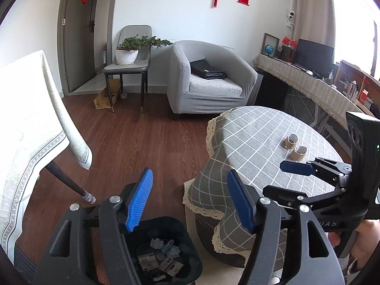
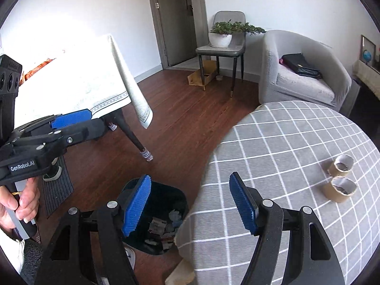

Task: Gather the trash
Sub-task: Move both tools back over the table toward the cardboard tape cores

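**Over the bin: most trash is in, two tubes remain on the table**

Above the floor beside the round table, both tongs are released and carry nothing. The left gripper (image 1: 187,197) has its blue pads spread wide, and it hangs over the black trash bin (image 1: 190,242). The right gripper (image 2: 190,201) is spread in the same way; it sits partly over the bin (image 2: 175,197) and partly over the edge of the table (image 2: 285,142).

Inside the bin, crumpled grey paper (image 1: 166,247) and some printed wrappers (image 1: 163,264) are already lying on the bottom. So a part of the collecting seems to be done.

On the checked grey tablecloth, two short cardboard tubes (image 2: 340,177) stand upright, just beside each other and well apart from both grippers. I judge these are the trash which is left. I see no other loose trash on the table.

Farther out there is the wooden floor (image 1: 142,142), a grey armchair (image 1: 209,83) with a black bag, and a chair with a potted plant (image 1: 128,52). A flat cardboard box lies under that chair; whether it counts as trash, I cannot tell.
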The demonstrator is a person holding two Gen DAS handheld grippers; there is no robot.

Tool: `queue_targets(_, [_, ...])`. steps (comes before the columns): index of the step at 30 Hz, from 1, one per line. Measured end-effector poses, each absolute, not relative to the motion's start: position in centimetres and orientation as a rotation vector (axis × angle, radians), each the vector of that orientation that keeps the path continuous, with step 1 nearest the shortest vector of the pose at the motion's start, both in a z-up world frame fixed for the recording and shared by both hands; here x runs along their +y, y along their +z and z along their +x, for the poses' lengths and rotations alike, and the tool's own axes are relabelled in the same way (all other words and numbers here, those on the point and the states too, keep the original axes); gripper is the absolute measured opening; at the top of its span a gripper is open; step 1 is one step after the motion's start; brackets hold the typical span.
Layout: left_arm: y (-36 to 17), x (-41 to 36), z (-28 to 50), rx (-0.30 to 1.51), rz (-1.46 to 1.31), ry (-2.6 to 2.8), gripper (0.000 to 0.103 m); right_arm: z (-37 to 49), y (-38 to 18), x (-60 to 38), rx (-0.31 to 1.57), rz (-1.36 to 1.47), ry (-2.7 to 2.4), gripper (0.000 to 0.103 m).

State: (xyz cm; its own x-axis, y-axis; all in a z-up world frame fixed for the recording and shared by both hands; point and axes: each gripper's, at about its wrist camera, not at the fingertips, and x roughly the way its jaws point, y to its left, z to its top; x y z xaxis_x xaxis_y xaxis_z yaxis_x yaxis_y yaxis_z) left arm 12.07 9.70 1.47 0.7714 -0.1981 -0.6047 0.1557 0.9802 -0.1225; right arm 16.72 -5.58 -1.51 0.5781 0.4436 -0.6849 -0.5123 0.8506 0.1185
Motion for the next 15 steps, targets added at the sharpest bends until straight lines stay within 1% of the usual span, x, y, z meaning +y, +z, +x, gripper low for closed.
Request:
queue_targets(7, [0.9,5.6,14.0,0.672,-0.039,-0.250,0.071,17.8,-1.2,-11.1,0.757,-0.077,0.464,0.075])
queue_targets(9, [0.7,4.5,14.8,0.678,-0.042,-0.265,0.072,18.0,-1.1,-12.5,0.751,-0.075,0.438,0.078])
queue_targets(15, [0.0,2.0,16.8,0.692,-0.041,-0.301,0.072,18.9,-1.3,-16.9,0.755,-0.064,0.370,0.079])
